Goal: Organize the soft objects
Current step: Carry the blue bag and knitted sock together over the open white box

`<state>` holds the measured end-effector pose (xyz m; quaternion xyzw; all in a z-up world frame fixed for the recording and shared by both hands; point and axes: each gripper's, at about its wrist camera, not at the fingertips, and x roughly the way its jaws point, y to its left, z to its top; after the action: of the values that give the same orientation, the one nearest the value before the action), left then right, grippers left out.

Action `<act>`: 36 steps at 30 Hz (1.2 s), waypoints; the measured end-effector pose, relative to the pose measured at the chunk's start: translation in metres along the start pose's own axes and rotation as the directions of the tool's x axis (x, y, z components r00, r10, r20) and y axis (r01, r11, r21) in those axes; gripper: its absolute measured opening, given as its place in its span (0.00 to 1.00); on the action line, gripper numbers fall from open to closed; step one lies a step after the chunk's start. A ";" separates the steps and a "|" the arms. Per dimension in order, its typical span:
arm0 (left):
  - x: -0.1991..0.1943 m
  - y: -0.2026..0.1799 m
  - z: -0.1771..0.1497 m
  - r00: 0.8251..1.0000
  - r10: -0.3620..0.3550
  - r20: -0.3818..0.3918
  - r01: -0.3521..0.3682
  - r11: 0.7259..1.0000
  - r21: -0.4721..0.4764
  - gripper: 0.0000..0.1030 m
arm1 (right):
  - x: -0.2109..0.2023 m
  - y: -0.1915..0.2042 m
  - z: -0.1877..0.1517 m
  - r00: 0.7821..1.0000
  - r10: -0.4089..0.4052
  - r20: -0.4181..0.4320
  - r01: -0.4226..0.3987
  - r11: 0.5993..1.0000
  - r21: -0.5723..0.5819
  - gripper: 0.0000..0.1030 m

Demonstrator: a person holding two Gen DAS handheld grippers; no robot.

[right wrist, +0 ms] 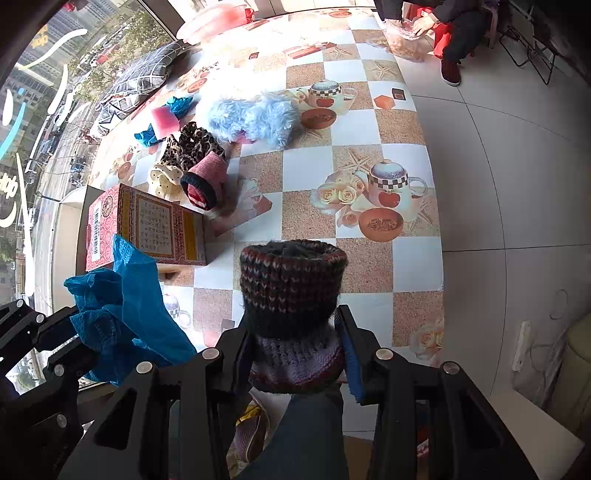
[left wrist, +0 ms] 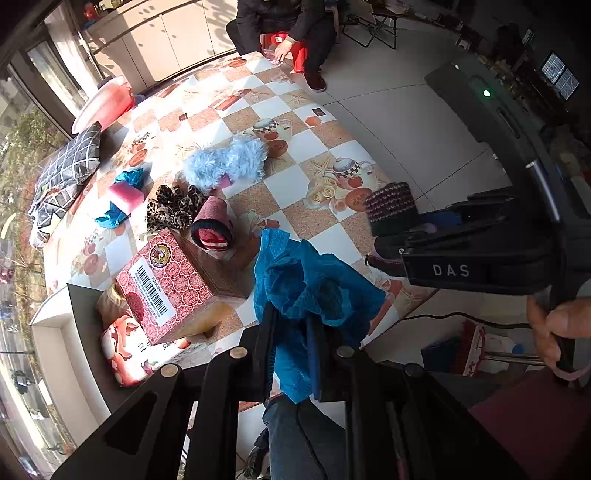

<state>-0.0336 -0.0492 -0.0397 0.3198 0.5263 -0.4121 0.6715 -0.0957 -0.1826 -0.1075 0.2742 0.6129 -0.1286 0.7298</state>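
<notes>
My left gripper is shut on a crumpled blue cloth and holds it above the table's near edge; the cloth also shows in the right wrist view. My right gripper is shut on a dark red, black and purple knitted sleeve, held upright over the near edge; it shows in the left wrist view. On the table lie a fluffy light-blue piece, a leopard-print piece, a pink knitted sleeve, a pink sponge and another blue cloth.
A red patterned box stands at the table's near left. The checkered tablecloth covers the table. A dark grid-pattern cushion and a red basin sit at the far left. A seated person is at the far end.
</notes>
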 end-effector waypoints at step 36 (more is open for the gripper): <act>-0.054 0.238 -0.168 0.987 0.137 0.088 -0.102 0.940 -0.324 0.16 | 0.038 0.292 -0.035 1.000 -0.003 -0.023 -0.007 0.888 -0.460 0.42</act>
<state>0.0984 0.2159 -0.0293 0.2154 0.5279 -0.2969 0.7660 0.0368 0.0806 -0.0771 0.0955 0.6339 0.0242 0.7671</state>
